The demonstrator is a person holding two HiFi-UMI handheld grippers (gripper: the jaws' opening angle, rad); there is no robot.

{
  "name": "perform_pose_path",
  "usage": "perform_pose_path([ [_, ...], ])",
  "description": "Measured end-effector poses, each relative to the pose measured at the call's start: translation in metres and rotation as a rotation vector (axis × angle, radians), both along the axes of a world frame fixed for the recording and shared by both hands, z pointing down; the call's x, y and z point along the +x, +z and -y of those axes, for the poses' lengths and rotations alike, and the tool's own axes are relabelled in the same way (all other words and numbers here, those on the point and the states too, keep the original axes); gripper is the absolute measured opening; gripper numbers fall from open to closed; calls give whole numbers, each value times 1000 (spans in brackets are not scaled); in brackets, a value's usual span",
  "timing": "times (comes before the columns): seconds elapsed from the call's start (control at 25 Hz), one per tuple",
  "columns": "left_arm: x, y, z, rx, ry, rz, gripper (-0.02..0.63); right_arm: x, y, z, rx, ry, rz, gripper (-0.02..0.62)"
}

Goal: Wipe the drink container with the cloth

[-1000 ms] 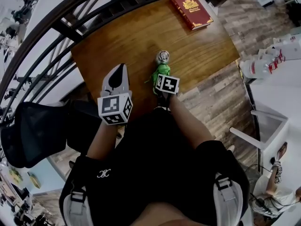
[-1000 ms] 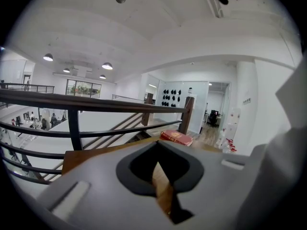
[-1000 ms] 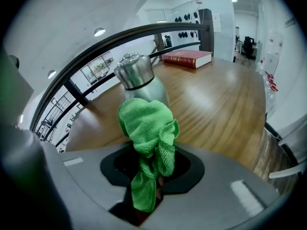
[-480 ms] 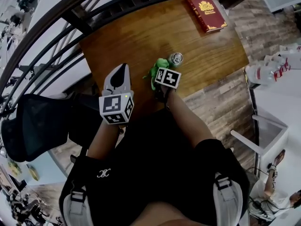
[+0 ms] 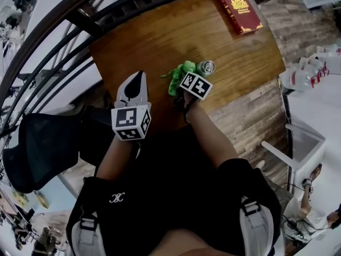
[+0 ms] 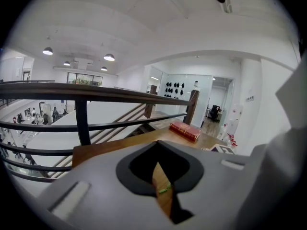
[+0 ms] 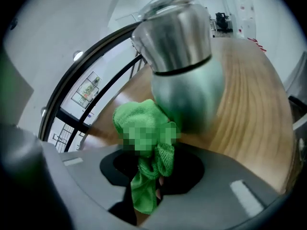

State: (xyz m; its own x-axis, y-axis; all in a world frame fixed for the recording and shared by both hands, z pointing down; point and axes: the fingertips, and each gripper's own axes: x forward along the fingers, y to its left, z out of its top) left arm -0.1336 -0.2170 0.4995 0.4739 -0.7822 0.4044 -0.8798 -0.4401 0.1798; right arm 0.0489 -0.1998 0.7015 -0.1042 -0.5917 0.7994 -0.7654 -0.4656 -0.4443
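A silver drink can (image 5: pixel 207 67) (image 7: pixel 184 56) stands upright on the wooden table (image 5: pixel 160 36). My right gripper (image 5: pixel 186 84) (image 7: pixel 151 176) is shut on a green cloth (image 5: pixel 178 76) (image 7: pixel 144 133), and the bunched cloth presses against the can's near left side. My left gripper (image 5: pixel 134 84) (image 6: pixel 165 190) is held back over the table's near edge, well left of the can, with its jaws together and nothing between them.
A red book (image 5: pixel 242 9) (image 6: pixel 184 131) lies at the table's far right corner. A dark metal railing (image 5: pixel 80 20) (image 6: pixel 81 92) runs along the table's far and left sides. White bottles (image 5: pixel 309 71) stand on a white surface to the right.
The right gripper has carried the green cloth rightward round the can while staying against it. The left gripper has held its place.
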Motion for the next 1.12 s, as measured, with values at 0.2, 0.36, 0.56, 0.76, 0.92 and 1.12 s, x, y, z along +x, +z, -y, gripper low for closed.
perform_pose_path([
  [0.2,8,6,11,-8,26,-28,51,8,4,-26,-21,-67,0,103],
  [0.36,18,3,12,0,51,-46,51,25,7,-46,-42,-95,-30,103],
  [0.56,24,-1,4,8,54,-55,51,39,6,-58,-56,-165,-103,104],
  [0.76,33,2,-5,-5,49,-59,51,51,-6,-66,-38,-245,-180,104],
  [0.92,42,-2,-8,4,37,-47,51,66,-10,-69,-22,-315,-256,104],
  [1.12,59,3,-10,0,3,-14,51,89,-6,-72,-14,-399,-322,104],
])
